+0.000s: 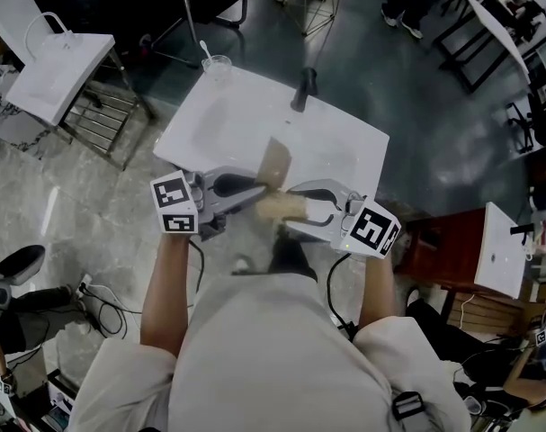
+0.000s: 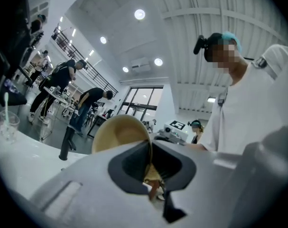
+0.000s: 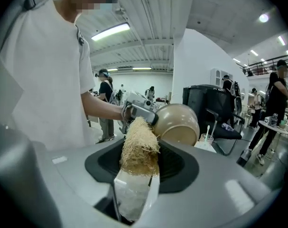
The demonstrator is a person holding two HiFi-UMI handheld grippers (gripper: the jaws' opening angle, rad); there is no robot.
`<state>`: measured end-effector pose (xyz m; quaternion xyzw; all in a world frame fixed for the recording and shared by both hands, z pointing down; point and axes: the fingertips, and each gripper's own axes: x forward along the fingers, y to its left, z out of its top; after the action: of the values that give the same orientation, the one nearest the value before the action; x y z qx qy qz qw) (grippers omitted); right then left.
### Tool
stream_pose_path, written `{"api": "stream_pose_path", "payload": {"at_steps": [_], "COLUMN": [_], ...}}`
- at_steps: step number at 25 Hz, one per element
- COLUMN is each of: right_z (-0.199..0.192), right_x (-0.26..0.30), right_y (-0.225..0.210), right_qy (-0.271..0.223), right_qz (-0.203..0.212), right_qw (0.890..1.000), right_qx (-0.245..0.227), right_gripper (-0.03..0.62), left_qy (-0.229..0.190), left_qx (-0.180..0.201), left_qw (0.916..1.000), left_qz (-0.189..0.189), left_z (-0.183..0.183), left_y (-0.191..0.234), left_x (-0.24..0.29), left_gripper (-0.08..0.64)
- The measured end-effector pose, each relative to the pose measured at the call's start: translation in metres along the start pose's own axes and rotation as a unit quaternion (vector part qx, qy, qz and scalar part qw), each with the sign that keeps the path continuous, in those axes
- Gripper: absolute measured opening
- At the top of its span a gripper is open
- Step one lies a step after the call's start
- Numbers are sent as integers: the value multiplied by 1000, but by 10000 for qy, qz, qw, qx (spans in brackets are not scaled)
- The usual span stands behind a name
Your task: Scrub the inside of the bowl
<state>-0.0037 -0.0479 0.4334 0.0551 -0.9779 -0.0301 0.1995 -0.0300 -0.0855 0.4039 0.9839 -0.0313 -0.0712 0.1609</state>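
Honestly, the trick at this step was getting the scrubber (image 3: 140, 144) round to the right side of the bowl (image 2: 117, 132). We had the left gripper (image 2: 150, 165) closed tight on the bowl's rim, holding it up in the air over the near edge of the white table (image 1: 344, 142), not resting on anything. The right gripper (image 3: 134, 179) was clamped on the scrubber's white wrapped end, with the fuzzy straw-coloured head sticking out ahead of the jaws.

From the right gripper view we were looking at the bowl's rounded outside, so the hollow faced away from the scrubber and toward the left gripper. The head sat close to the rim, right by the left gripper's tips; we couldn't tell if it was touching.

Our read was that the scrubbing hadn't properly started. To do it well, we figured we'd tip the opening toward the scrubber or bring the head over the rim. Then we'd press the fibres on the inner wall and sweep in circles. A pinch at one spot on the rim looked easy to twist loose, so gentle pressure seemed smart.

The bowl itself was plain tan and smooth, with a thin rim and a paler inside that looked clean as far as we could see.
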Motion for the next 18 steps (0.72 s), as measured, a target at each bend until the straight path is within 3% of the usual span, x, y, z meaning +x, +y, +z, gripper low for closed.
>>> {"api": "stream_pose_path", "payload": {"at_steps": [8, 12, 18], "right_z": [16, 29, 26], "right_x": [-20, -26, -17], "right_y": [-4, -11, -21], "right_qy": [-531, -927, -779], "right_qz": [276, 264, 26], "right_qw": [9981, 9946, 9954], "right_qx": [164, 386, 560], "right_gripper": [198, 196, 198], "left_qy": [-198, 90, 397], "left_qx": [-64, 24, 157], "left_qw": [9998, 10000, 9987], "left_qz": [-72, 27, 263], "left_z": [3, -6, -15], "left_y": [-2, -2, 4], "left_x": [-8, -9, -13], "left_gripper": [14, 14, 14]}}
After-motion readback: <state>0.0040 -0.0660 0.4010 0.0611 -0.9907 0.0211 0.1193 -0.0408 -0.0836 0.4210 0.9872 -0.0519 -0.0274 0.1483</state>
